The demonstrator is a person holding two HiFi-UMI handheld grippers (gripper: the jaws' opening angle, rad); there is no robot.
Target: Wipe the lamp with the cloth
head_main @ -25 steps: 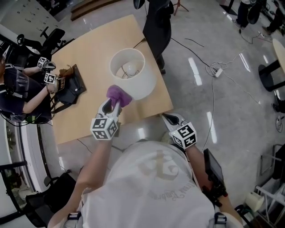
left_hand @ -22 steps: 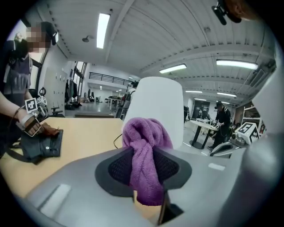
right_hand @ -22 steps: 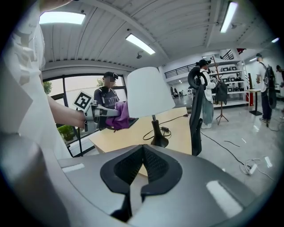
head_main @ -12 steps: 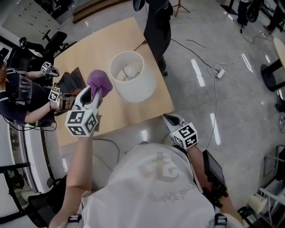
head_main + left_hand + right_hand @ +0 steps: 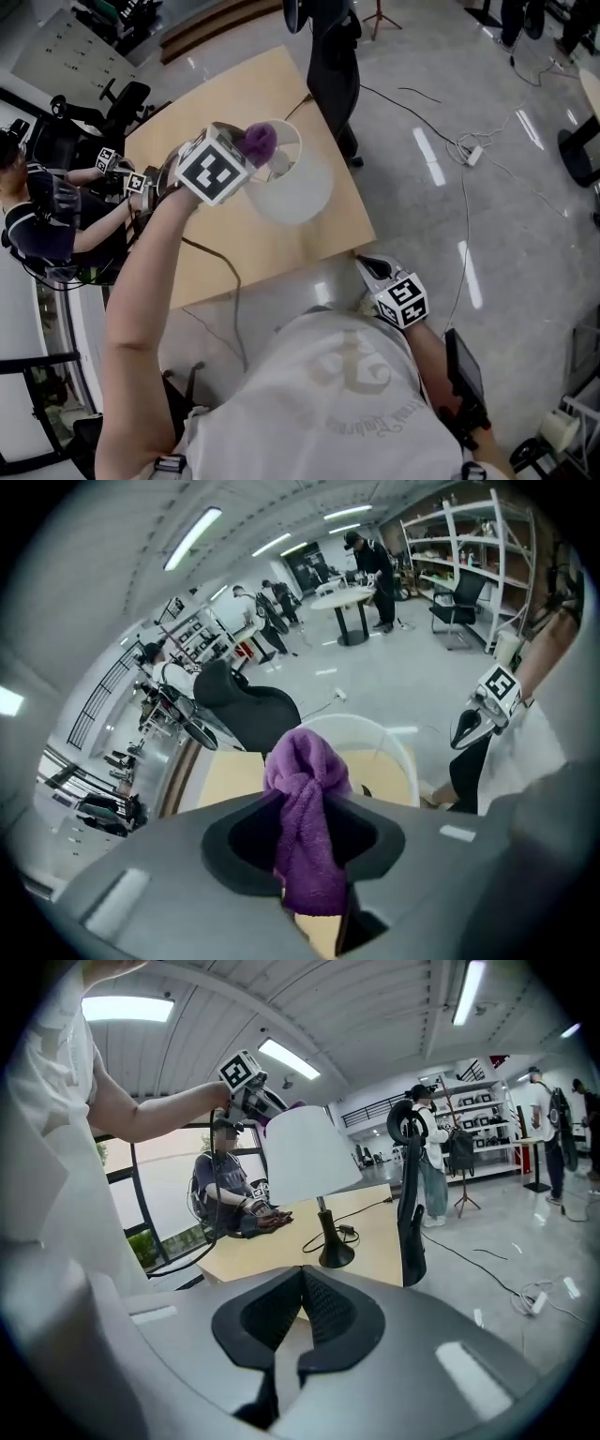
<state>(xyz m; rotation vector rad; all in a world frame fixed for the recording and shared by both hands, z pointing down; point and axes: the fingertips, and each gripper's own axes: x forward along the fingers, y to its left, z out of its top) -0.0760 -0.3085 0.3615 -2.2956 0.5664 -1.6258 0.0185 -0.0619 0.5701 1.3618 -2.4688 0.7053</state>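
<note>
At the far left a seated person [image 5: 42, 211] is leaning at the wooden table [image 5: 281, 239], marker cubes at their hands; next we are raising our left arm over the tabletop, and the left gripper [image 5: 246, 150] is pinching the purple cloth [image 5: 260, 141] between its jaws, the bunched end sticking out past the tips and the rest hanging down between the pads, as the left gripper view shows; the cloth is sitting at the top rim of the lamp [image 5: 295, 183], on the side of the white shade nearest that seated person, though we cannot tell whether it is actually touching the shade; the lamp is standing upright near the middle of the table, its black base [image 5: 336, 1255] planted on the wood beneath the shade; just beyond the table's far edge a black office chair [image 5: 333, 56] is standing; further right we are keeping the right gripper [image 5: 375, 272] low by the table's near corner, close to our body, its jaws pressed together with nothing between them; on the grey floor to the right a power strip [image 5: 473, 155] is lying among loose cables
</note>
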